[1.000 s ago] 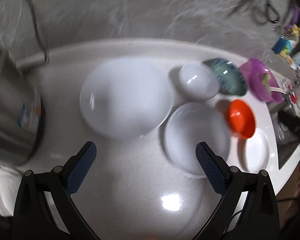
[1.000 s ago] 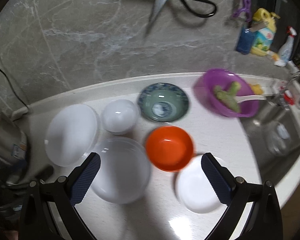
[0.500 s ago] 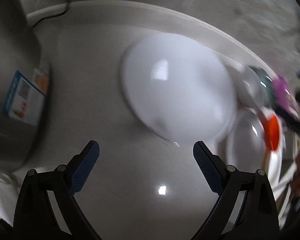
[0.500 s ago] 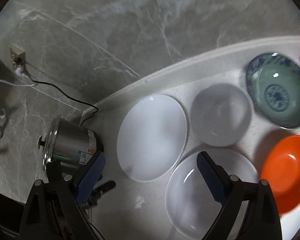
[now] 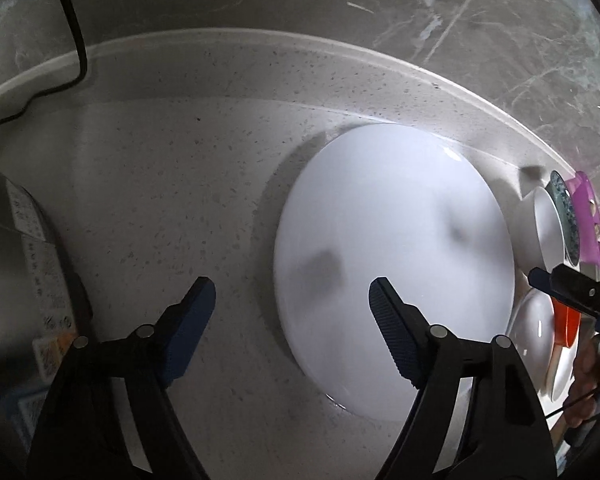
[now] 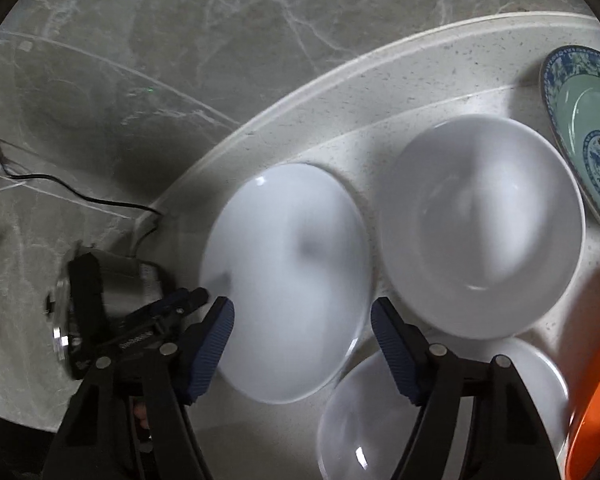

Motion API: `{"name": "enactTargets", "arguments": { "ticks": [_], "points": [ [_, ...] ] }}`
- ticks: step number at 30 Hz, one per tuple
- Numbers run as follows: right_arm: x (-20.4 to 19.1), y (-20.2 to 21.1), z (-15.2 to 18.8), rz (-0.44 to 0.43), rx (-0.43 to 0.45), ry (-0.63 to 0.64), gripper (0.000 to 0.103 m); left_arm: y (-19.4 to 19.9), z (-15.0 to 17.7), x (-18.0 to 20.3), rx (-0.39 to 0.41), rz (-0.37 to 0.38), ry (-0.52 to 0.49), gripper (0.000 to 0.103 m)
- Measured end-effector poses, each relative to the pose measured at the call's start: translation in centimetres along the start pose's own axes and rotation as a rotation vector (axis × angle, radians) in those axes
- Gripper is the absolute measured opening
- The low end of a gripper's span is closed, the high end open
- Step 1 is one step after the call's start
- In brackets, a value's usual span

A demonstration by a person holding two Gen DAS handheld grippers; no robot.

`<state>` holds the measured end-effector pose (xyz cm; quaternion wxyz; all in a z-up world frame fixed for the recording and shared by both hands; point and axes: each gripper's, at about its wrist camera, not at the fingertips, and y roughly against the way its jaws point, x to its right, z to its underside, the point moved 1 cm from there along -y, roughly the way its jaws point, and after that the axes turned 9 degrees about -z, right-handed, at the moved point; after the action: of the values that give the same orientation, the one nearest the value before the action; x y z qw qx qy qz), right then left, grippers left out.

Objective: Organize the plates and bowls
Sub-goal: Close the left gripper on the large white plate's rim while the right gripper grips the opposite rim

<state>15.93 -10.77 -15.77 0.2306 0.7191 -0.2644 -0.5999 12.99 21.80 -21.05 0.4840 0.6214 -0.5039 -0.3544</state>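
Observation:
A large white plate (image 5: 396, 264) lies flat on the speckled counter; it also shows in the right wrist view (image 6: 288, 280). My left gripper (image 5: 292, 328) is open, low at the plate's left edge, its right finger over the plate. My right gripper (image 6: 302, 340) is open, just above the plate's near-right part. A white bowl (image 6: 480, 232) sits right of the plate, a second white plate (image 6: 440, 412) in front, a green-blue patterned bowl (image 6: 584, 128) and an orange bowl (image 6: 596, 400) further right.
A steel rice cooker (image 5: 16, 300) stands at the left with its black cord (image 5: 72, 40) running along the marble wall. The left gripper appears in the right wrist view (image 6: 172, 308). A purple bowl (image 5: 590, 216) sits far right. The counter's raised back rim (image 5: 260, 40) curves behind.
Both grippers have dropped and closed in on the large white plate from either side. Both jaws stand narrower than before but still open. The dishes have not moved.

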Motion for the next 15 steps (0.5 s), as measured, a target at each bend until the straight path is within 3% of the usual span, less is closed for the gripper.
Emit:
{"name": "enactTargets", "arguments": {
  "ticks": [2,4,6,15],
  "points": [
    [0.4,-0.4,-0.1,0.025,-0.005,-0.011,0.074,-1.0,-0.2,-0.4,-0.025,0.007,0.006,0.065],
    [0.6,-1.0,-0.2,0.05,-0.019,-0.022,0.074,-1.6,-0.2,-1.2,-0.038,0.015,0.015,0.065],
    [0.7,-1.5,-0.3,0.058,-0.026,-0.029,0.073,-2.3,-0.4,-1.1,-0.048,0.04,0.019,0.055],
    [0.8,-3.8,-0.8,0.115,-0.063,-0.021,0.069,-2.9,-1.7,-0.9,-0.052,0.067,-0.032,0.055]
  ]
}}
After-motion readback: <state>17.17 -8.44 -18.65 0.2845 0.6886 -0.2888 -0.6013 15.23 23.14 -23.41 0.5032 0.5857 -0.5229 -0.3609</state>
